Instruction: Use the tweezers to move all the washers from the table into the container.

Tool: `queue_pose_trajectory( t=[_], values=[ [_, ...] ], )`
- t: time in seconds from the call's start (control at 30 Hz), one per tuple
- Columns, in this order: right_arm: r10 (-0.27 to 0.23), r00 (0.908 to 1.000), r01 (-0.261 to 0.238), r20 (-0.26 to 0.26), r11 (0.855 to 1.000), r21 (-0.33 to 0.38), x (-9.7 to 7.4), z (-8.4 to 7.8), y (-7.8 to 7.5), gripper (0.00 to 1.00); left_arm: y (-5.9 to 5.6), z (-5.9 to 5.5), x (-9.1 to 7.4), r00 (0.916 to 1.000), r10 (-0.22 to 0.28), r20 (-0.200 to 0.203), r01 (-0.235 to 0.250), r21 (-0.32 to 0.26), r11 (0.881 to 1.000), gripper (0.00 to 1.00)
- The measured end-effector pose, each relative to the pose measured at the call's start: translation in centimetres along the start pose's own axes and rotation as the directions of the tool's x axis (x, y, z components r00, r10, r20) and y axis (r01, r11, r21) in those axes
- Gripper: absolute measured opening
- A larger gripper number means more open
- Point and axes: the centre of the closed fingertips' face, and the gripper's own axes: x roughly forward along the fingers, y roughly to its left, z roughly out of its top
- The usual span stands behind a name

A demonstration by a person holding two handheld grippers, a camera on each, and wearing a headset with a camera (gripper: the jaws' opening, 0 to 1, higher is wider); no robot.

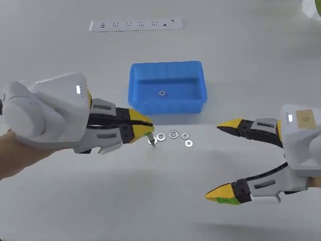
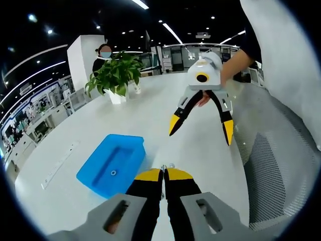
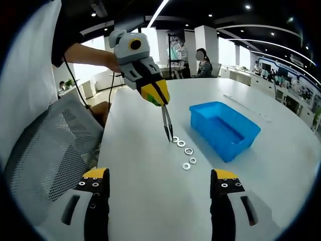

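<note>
Our left gripper (image 1: 147, 129) has its jaws pressed together on the tweezers (image 1: 152, 140), which slant down from the yellow tips to the worktop (image 1: 100, 201). The tweezer points meet the surface at the end of a short row of washers (image 1: 173, 134), the end nearest that gripper. We count five loose ones, lying between the bin (image 1: 166, 66) and the near edge, just in front of the bin's near wall. Whether the points have pinched the end washer (image 3: 175, 140) or only rest beside it, we cannot tell.

The bin is blue and sits about mid-worktop, and a lone washer (image 1: 161, 93) lies on its floor.

Our right gripper (image 1: 214, 160) hangs with its jaws spread wide and holds nothing. It is off toward the right edge, well apart from the row and the bin.

A power strip (image 1: 135, 24) lies along the far edge. In the left gripper view a potted plant (image 2: 114, 75) stands at one end of the worktop, and a mesh chair (image 2: 271, 165) stands beside the worktop's edge.
</note>
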Motion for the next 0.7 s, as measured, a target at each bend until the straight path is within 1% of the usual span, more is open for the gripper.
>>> queue_pose_trajectory(
  t=[0.23,0.4,0.47,0.5,0.53,0.57,0.67,0.7],
  values=[
    [0.006,0.9999,-0.006,0.009,1.000,-0.004,0.33,0.48,0.15,0.83,0.13,0.01,-0.12,1.0000,0.007,0.001,-0.007,0.002,1.000,0.05],
    [0.009,0.9999,-0.009,0.006,1.000,-0.001,0.36,0.32,0.13,0.83,0.37,0.14,-0.12,0.9999,0.013,0.007,-0.013,0.003,1.000,0.05],
    [0.006,1.0000,-0.006,0.002,1.000,0.002,0.33,0.20,0.10,0.82,0.25,-0.44,0.08,0.9999,0.002,-0.016,-0.001,0.004,1.000,0.05],
    [0.007,1.0000,-0.007,-0.001,1.000,0.003,0.32,0.11,0.12,0.82,0.32,0.02,0.09,0.9999,0.003,0.014,-0.003,-0.005,1.000,0.05],
    [0.008,1.0000,-0.008,-0.003,1.000,0.005,0.30,0.06,0.13,0.82,0.28,-0.13,0.05,1.0000,-0.002,0.006,0.002,-0.028,1.000,0.05],
    [0.006,1.0000,-0.006,-0.003,1.000,0.006,0.28,0.05,0.13,0.82,0.32,-0.14,0.09,1.0000,-0.001,0.002,0.001,-0.020,1.000,0.05],
    [0.005,1.0000,-0.005,-0.001,1.000,0.010,0.25,0.10,0.09,0.82,0.60,-0.21,0.00,1.0000,-0.002,-0.002,0.002,-0.050,0.999,0.05],
    [0.004,1.0000,-0.004,0.000,1.000,0.009,0.26,0.15,0.06,0.82,0.72,-0.22,-0.01,1.0000,0.000,-0.006,0.000,-0.049,0.999,0.05]
  ],
)
